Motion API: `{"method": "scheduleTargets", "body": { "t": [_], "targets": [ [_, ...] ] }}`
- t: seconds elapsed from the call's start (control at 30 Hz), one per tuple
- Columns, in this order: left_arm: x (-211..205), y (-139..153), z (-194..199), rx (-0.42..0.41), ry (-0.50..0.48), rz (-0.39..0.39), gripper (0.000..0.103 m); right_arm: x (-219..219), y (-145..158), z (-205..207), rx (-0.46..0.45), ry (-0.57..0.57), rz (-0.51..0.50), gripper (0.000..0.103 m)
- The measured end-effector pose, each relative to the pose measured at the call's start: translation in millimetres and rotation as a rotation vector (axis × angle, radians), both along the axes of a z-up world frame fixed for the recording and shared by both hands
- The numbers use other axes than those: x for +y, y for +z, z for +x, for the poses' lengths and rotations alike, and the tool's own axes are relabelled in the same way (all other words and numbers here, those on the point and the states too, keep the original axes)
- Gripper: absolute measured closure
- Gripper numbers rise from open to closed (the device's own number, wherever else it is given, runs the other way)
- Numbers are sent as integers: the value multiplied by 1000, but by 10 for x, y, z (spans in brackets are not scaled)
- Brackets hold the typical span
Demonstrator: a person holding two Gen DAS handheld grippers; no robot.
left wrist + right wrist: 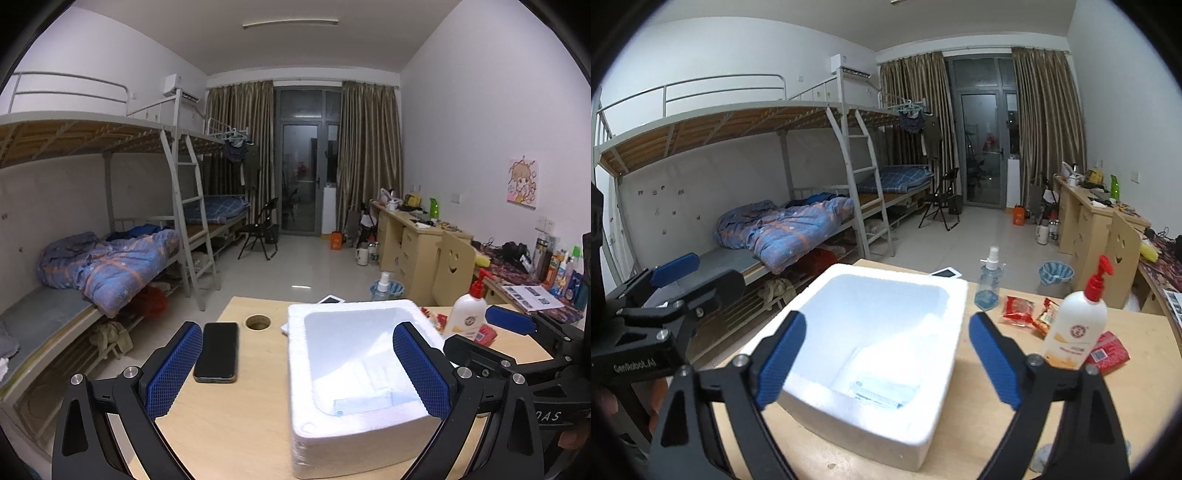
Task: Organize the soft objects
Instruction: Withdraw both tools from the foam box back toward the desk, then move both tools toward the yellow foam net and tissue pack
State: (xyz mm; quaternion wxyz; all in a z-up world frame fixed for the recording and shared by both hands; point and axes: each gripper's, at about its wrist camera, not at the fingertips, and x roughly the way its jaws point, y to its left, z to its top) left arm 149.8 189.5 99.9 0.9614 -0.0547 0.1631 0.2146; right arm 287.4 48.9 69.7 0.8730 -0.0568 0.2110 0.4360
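Observation:
A white foam box (pixel 295 354) (pixel 882 273) stands on the wooden table (pixel 236 417). A pale blue soft packet (pixel 364 402) (pixel 881 393) lies flat on its floor near the front wall. My left gripper (pixel 297 369) is open and empty, its right finger over the box. My right gripper (pixel 888 350) is open and empty, spread over the box's near edge. It also shows at the right in the left wrist view (pixel 491 336). Red snack packets (pixel 1017 312) and a red soft pack (pixel 1108 350) lie right of the box.
A black phone (pixel 217 350) lies left of the box beside a round cable hole (pixel 258 322). A white pump bottle (pixel 1076 325) and a clear spray bottle (pixel 989 284) stand right of the box. A tablet (pixel 946 273) lies at the far edge.

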Motion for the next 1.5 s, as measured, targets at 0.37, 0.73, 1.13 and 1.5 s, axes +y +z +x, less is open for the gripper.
{"method": "scheduleTargets", "body": {
  "t": [0.37,0.73,1.13,1.5],
  "targets": [
    [-329,25,-78,-25,-57,10,0,-328,41,-95,-27,-82,9,3],
    [-552,-107,-444,-107,-70,15,0,-647,-33,-320,-88,-95,50,1],
    [-801,-735,-713,-146,-113,15,0,-788,-508,-543,-109,-109,24,0],
    [-873,-890,-724,-138,-131,-9,0,-951,-744,-704,-87,-125,39,0]
  ]
}}
